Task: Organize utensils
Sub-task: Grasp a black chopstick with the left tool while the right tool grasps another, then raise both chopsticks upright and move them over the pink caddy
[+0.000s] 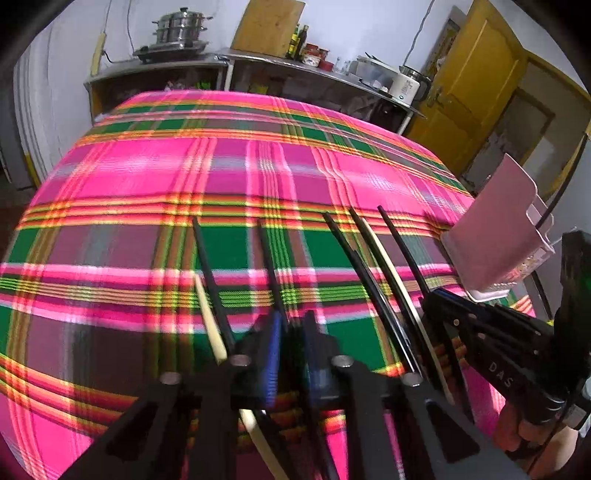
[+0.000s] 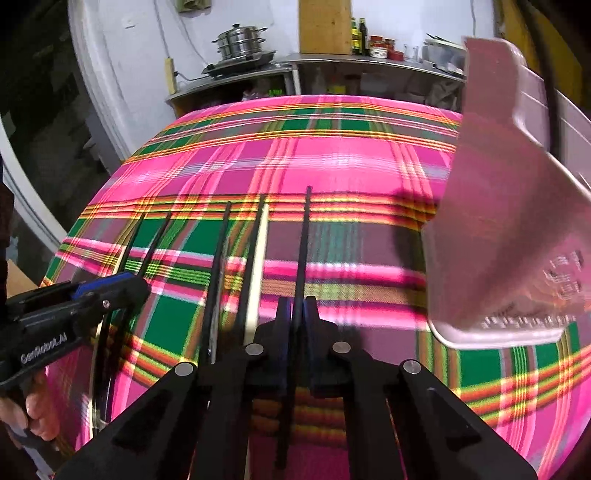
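Several chopsticks, black and cream, lie on the plaid tablecloth [image 1: 147, 177]. In the left wrist view my left gripper [image 1: 291, 328] is shut on a black chopstick [image 1: 267, 258] that points forward; another black chopstick [image 1: 208, 266] and a cream chopstick [image 1: 208, 317] lie just to its left. In the right wrist view my right gripper [image 2: 297, 314] is shut on a black chopstick [image 2: 303, 243]. A cream chopstick [image 2: 258, 266] and more black ones [image 2: 218, 266] lie to its left. A pink utensil holder [image 2: 509, 206] stands at the right; it also shows in the left wrist view [image 1: 498, 229].
The right gripper's body [image 1: 498, 339] shows at the right in the left wrist view; the left gripper's body [image 2: 66, 306] shows at the left in the right wrist view. A steel counter [image 1: 221, 59] with a steamer pot [image 1: 181, 26], bottles and a kettle [image 1: 406, 83] stands behind the table.
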Demonstrator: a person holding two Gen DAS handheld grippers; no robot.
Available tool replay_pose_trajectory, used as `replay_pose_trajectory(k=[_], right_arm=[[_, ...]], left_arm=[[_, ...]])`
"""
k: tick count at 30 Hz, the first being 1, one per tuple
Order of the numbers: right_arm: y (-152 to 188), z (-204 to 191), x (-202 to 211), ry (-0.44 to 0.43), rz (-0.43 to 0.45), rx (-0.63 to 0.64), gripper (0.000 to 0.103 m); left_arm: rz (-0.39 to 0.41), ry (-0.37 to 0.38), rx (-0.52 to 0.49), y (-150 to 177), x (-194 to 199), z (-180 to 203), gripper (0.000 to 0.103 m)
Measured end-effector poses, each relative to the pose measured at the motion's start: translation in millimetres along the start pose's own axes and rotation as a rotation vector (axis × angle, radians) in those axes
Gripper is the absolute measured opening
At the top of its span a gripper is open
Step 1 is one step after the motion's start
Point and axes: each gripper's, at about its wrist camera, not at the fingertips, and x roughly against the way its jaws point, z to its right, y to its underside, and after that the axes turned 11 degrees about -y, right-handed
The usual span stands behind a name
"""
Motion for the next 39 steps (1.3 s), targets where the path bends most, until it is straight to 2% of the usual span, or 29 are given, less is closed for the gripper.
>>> replay_pose_trajectory(k=[9, 18, 29, 32, 36, 39], right_arm=[[32.9, 17.0, 33.0, -0.015, 0.007, -0.115, 0.006], [10.9, 7.3, 15.5, -0.002, -0.046, -0.035, 0.006], [-7.1, 8.7, 1.2, -0.001, -0.049, -0.023, 0.006], [-6.4, 8.0, 2.2, -0.001, -0.049, -0.021, 0.006], [-4.3, 5.6, 9.9, -0.018, -0.039, -0.027, 0.006], [-4.3, 3.6, 23.2, -0.036, -0.014, -0.031, 0.006]], left_arm=[[-0.01, 0.03, -0.036, 12.6, 5.4, 14.7, 0.007], [-0.017, 0.007, -0.05, 6.3, 1.8, 18.0, 0.007], [-0.019, -0.007, -0.081, 1.3, -1.8, 22.4, 0.007], [-0.024, -0.013, -0.086, -0.7, -2.7, 23.9, 0.007], [-0.038, 0.016, -0.058, -2.8, -1.9, 20.7, 0.006], [-0.017, 0.031, -0.053, -3.9, 8.4, 21.3, 0.006]])
